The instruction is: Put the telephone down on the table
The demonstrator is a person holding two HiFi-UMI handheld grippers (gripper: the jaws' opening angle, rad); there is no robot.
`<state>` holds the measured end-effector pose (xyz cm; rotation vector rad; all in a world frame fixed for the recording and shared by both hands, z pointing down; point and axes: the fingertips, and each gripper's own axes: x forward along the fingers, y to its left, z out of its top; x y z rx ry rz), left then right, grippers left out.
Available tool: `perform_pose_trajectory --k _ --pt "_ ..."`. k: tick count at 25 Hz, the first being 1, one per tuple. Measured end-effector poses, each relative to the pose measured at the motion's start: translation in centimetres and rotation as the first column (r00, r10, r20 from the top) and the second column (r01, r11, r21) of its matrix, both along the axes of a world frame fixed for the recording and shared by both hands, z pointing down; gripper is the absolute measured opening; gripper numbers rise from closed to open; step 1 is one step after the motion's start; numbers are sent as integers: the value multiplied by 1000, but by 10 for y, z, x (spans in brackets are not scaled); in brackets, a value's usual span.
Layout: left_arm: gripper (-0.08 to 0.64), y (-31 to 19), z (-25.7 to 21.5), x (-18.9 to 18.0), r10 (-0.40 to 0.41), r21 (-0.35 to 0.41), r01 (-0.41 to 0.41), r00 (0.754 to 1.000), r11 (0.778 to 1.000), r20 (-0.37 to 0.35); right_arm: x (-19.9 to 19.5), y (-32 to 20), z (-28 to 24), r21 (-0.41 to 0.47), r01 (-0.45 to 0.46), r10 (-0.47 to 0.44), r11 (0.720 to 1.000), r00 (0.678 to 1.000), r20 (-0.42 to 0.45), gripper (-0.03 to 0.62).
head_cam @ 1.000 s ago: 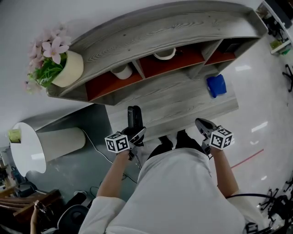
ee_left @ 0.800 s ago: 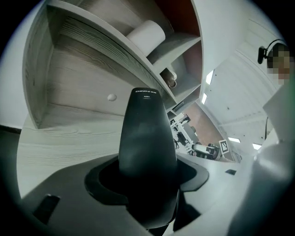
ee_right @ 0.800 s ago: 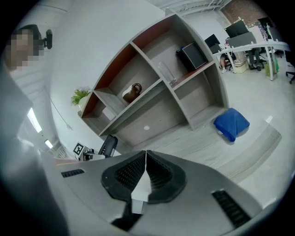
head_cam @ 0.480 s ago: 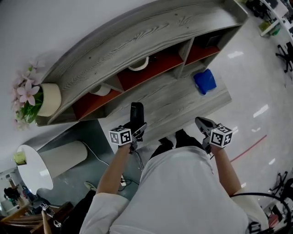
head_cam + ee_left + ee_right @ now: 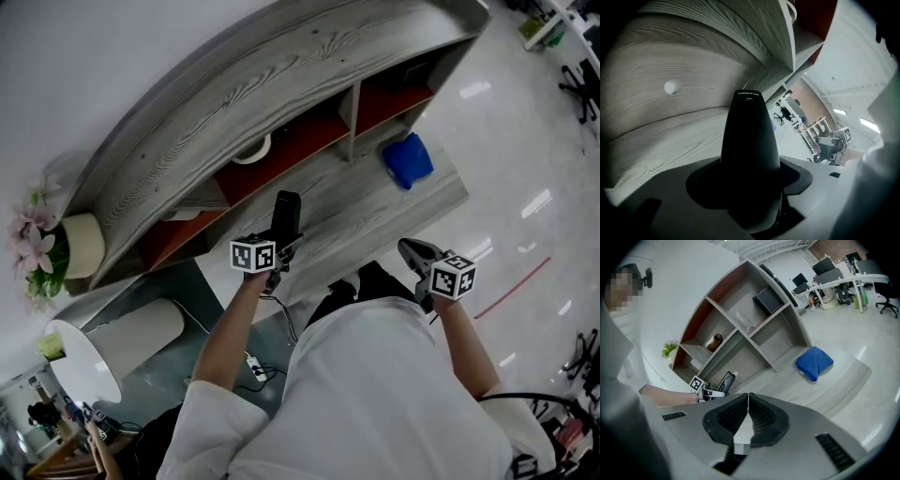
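Black phone [image 5: 286, 216] stays clamped upright in the left tool [image 5: 281, 255], jaws wide, now carried further over the grey tabletop [image 5: 366, 216]; lowering it remains. Right tool [image 5: 413, 251] hangs shut, empty.

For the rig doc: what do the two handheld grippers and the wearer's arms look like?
The left gripper and right gripper are grey moulded shells with black jaw pads, ribbed on the right. Each carries a white cube with black square markers. White short-sleeved shirt; forearms bare.
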<state>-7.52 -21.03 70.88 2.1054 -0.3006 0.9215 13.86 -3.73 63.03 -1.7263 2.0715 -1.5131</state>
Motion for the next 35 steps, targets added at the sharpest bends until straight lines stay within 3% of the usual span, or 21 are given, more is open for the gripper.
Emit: perform_pose_trajectory --k 6,11,21,26,32,35 --pt "301 -14 13 35 114 29 -116 991 993 67 16 -6 12 -9 -6 6 1000 1000 11 18" --pt "301 -21 28 66 213 64 -222 969 973 127 23 -13 20 -17 6 -5 1000 1000 23 18" --pt "301 -35 75 110 435 147 -499 839 854 327 28 -39 25 -21 79 -78 997 997 19 18" --pt "301 -44 97 118 485 136 -569 784 811 388 35 -43 27 -31 85 -84 996 996 22 18" --pt "301 -52 123 124 512 129 -615 739 778 437 42 -36 37 -62 96 -95 993 995 28 18" --pt "301 -56 128 130 531 141 -649 711 747 460 46 -33 41 -75 97 -95 992 995 28 18"
